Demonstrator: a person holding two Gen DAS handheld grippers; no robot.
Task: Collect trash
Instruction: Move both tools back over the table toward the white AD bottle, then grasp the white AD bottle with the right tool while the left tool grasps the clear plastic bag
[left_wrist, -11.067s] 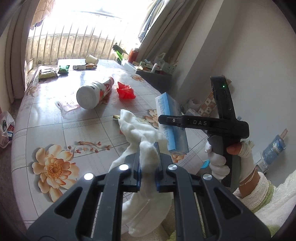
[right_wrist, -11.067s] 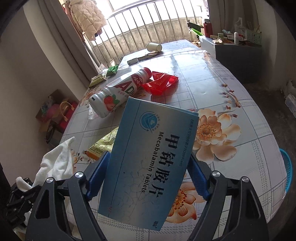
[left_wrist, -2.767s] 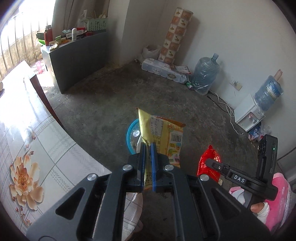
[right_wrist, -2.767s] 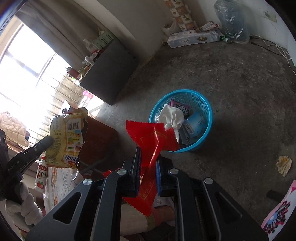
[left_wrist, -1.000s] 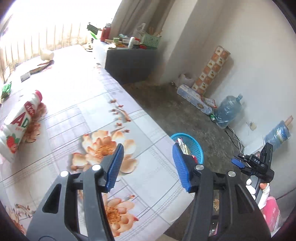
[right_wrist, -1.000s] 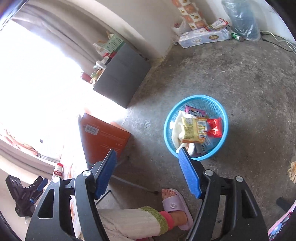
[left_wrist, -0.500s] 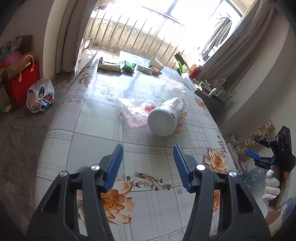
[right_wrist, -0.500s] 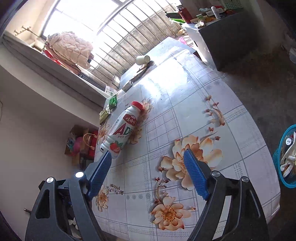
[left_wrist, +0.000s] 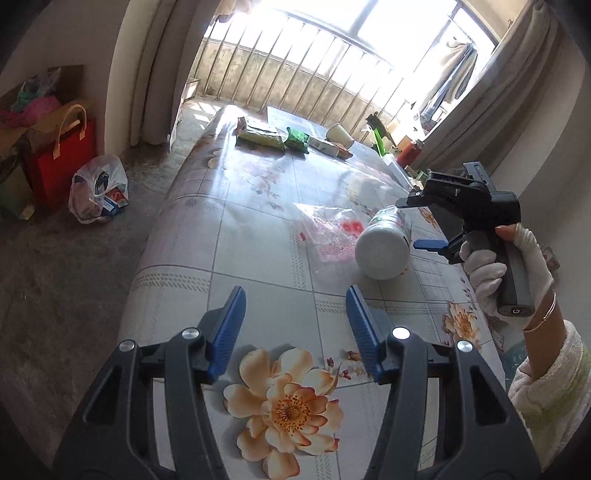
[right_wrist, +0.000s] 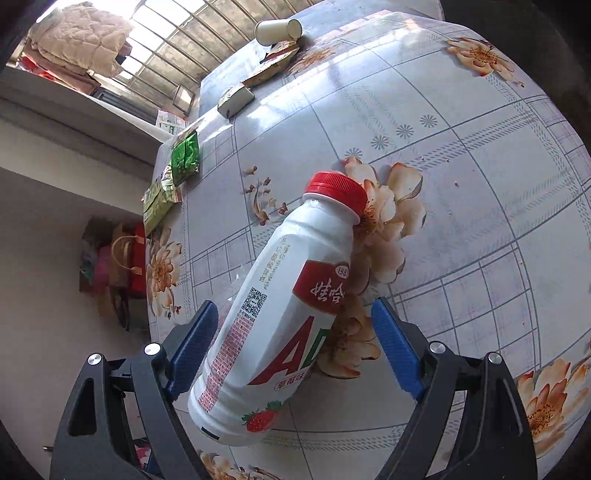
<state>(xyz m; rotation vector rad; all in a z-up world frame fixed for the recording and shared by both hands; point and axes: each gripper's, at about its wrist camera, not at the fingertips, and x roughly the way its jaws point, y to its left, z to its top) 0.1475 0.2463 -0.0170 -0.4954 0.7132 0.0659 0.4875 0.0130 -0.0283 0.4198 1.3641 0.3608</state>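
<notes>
A white drink bottle (right_wrist: 280, 314) with a red cap lies on its side on the flowered table (left_wrist: 258, 229). My right gripper (right_wrist: 295, 308) is lowered over the bottle's body with a blue pad on each side; its jaws are opening and neither pad presses on the bottle. The left wrist view shows that right gripper (left_wrist: 415, 223) in a gloved hand, at the bottle (left_wrist: 384, 251). My left gripper (left_wrist: 295, 295) hangs open and empty over the near end of the table. A clear plastic bag (left_wrist: 325, 229) lies beside the bottle's base.
At the far end of the table lie green snack packets (left_wrist: 260, 134), a small box (right_wrist: 236, 98), an opened wrapper (right_wrist: 271, 68) and a tipped paper cup (right_wrist: 277, 29). On the floor to the left stand a red carrier bag (left_wrist: 61, 155) and a plastic bag (left_wrist: 98, 188).
My right gripper has swung from above the blue basket on the floor to the table and come down over the bottle, jaws wider. My left gripper turned from the table's side to face along it.
</notes>
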